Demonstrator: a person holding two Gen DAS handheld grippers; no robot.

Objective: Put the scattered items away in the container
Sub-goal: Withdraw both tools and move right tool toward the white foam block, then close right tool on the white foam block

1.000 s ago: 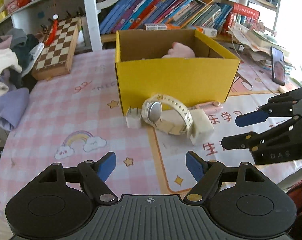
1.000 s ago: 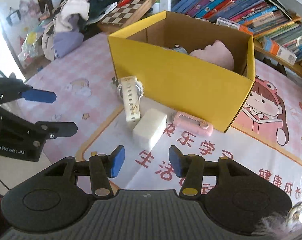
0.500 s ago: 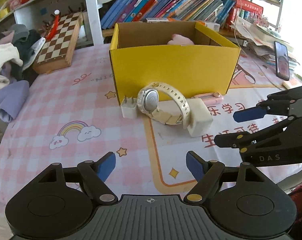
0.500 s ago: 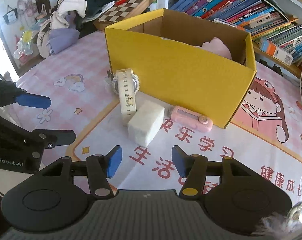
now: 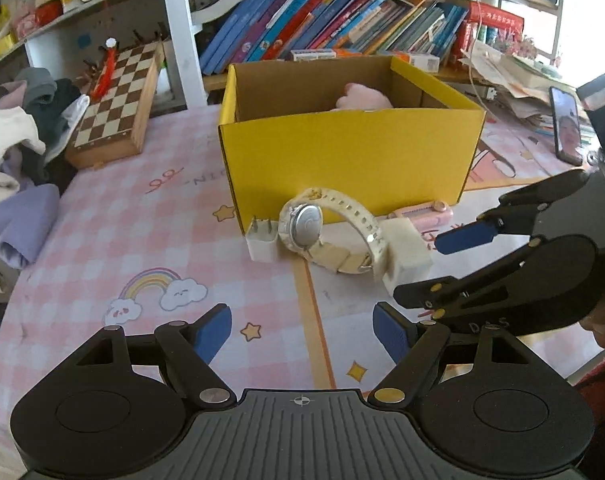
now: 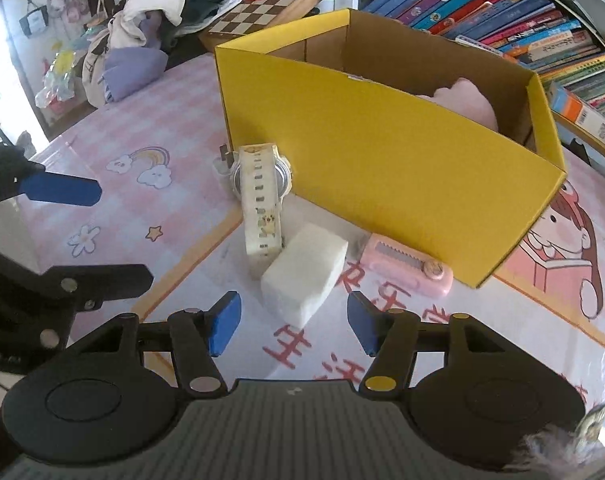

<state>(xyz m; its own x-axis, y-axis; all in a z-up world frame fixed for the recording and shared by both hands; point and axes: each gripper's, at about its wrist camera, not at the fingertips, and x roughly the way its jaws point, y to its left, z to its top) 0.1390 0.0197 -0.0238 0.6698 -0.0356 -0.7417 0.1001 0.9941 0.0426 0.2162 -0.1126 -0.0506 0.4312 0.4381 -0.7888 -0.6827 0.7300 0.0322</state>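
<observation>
Yellow box (image 6: 382, 168) already has something pink in it; watch (image 6: 260, 196), white block (image 6: 304, 274), plug (image 5: 261, 242) and pink cutter (image 6: 406, 270) sit on the bench out front. Both my hand-held grippers, left (image 5: 302, 330) and right (image 6: 294, 322), are spread and empty. I'd straddle the block's short sides squarely. Readable: "DAS", mat says "生活".

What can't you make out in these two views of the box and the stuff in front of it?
- Pink plush in the yellow box: only its top shows in both views; the front wall hides the rest and the box floor.
- Charger plug: mostly behind the watch, right view.
- Pink utility knife: partly behind the white block, left view.
</observation>
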